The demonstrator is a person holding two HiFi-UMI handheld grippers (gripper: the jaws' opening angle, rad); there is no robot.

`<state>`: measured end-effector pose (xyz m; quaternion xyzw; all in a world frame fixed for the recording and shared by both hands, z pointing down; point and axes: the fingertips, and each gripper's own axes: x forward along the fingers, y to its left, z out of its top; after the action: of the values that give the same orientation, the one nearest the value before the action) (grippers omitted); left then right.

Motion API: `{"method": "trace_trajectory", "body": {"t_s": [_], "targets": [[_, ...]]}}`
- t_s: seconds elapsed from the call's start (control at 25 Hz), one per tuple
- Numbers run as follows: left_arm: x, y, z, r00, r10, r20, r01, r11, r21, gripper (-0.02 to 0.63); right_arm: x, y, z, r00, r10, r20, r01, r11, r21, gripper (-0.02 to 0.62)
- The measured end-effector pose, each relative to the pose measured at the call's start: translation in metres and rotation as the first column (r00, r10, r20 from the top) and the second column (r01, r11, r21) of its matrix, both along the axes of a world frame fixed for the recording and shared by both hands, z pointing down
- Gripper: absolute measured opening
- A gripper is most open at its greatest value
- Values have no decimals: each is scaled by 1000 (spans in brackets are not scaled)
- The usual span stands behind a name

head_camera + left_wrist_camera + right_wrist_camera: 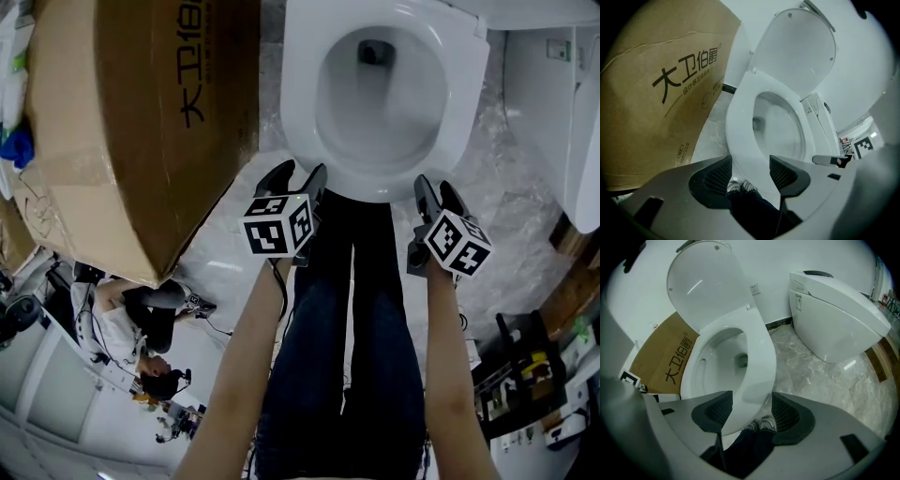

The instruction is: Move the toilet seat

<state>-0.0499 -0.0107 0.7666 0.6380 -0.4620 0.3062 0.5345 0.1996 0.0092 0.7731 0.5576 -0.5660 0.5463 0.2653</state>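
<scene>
- Pale marble floor (525, 220) carries a white ceramic toilet, with a big brown cardboard box with black print (122, 112) at its left side and a second white toilet with closed lid (834, 319) at its right side.
- The white oval plastic toilet seat (455, 103) lies flat down on the bowl, and the white lid (797, 51) stands raised behind it.
- The left gripper (298, 172) hangs just before the front-left edge of the seat, tips pointing steeply down toward it.
- In the left gripper view its jaws are spread wide; the front rim of the seat (740, 122) shows in the gap between them, and no pad presses on it.
- The right gripper (437, 186) hangs just before the front-right edge of the seat.
- In the right gripper view its jaws also stand spread, with the seat's front rim (759, 357) in the gap and not pinched.
- The person's legs in dark trousers (347, 356) stand between the two grippers, close to the front of the bowl.
</scene>
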Motion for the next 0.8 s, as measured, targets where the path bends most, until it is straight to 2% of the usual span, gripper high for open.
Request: {"method": "trace_trajectory", "body": {"t_s": [0.8], "targets": [[11, 11, 20, 999, -8, -41, 6, 999, -38, 273, -9, 1, 19, 998, 29, 58, -27, 999, -37, 279]]}}
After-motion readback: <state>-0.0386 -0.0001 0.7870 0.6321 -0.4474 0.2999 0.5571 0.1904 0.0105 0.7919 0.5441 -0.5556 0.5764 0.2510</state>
